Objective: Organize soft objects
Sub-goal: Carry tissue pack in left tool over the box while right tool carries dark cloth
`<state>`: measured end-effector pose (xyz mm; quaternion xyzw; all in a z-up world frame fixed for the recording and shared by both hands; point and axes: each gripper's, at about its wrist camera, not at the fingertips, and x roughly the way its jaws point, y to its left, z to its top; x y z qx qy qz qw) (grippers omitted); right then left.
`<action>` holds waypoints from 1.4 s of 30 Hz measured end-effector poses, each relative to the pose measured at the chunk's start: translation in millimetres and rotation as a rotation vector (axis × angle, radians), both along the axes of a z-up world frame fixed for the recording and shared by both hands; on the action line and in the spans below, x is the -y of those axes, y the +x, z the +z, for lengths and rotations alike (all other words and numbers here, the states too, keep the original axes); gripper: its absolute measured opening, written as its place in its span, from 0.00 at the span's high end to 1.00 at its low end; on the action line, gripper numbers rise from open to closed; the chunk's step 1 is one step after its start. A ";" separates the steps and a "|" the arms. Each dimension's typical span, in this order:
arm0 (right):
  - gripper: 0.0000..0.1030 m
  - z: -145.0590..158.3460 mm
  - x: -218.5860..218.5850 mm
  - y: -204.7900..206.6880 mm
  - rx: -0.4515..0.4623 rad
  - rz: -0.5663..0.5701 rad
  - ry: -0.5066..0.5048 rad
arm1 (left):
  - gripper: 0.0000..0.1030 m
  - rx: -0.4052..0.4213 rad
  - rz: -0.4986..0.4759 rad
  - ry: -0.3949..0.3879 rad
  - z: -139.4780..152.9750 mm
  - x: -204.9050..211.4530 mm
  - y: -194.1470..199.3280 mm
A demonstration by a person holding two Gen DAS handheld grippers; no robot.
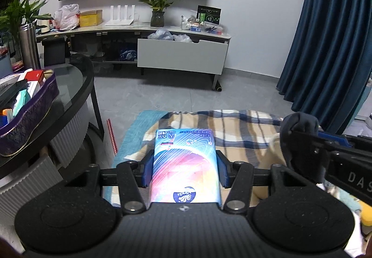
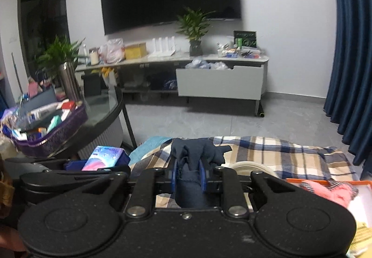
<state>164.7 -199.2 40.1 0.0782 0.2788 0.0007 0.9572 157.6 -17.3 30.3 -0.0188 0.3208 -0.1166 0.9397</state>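
Note:
My left gripper (image 1: 184,168) is shut on a colourful tissue pack (image 1: 184,165) and holds it above a plaid blanket (image 1: 232,130). The pack also shows in the right wrist view (image 2: 104,158) at the lower left. My right gripper (image 2: 188,175) is shut on a dark navy cloth (image 2: 195,155), bunched above its blue pads. That cloth (image 1: 300,130) and the right gripper's body show at the right of the left wrist view. Both grippers hang side by side over the blanket (image 2: 279,153).
A round glass table (image 1: 69,86) with a purple basket (image 1: 30,116) of boxes stands at the left. An orange-rimmed box (image 2: 325,188) with pink fabric sits at the right. A roll of tape (image 2: 248,167) lies on the blanket. A TV cabinet (image 1: 181,53) and blue curtain (image 1: 330,44) stand behind.

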 end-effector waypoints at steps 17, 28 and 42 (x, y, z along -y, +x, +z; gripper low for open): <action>0.77 14.7 49.0 -52.9 0.051 -0.098 0.036 | 0.48 0.018 -0.066 0.045 8.0 42.3 -21.2; 0.77 18.3 69.5 -67.6 0.068 -0.103 0.042 | 0.48 0.020 -0.079 0.057 7.6 56.9 -27.1; 0.77 18.3 84.3 -80.0 0.074 -0.125 0.048 | 0.48 0.014 -0.116 0.064 6.1 77.3 -36.9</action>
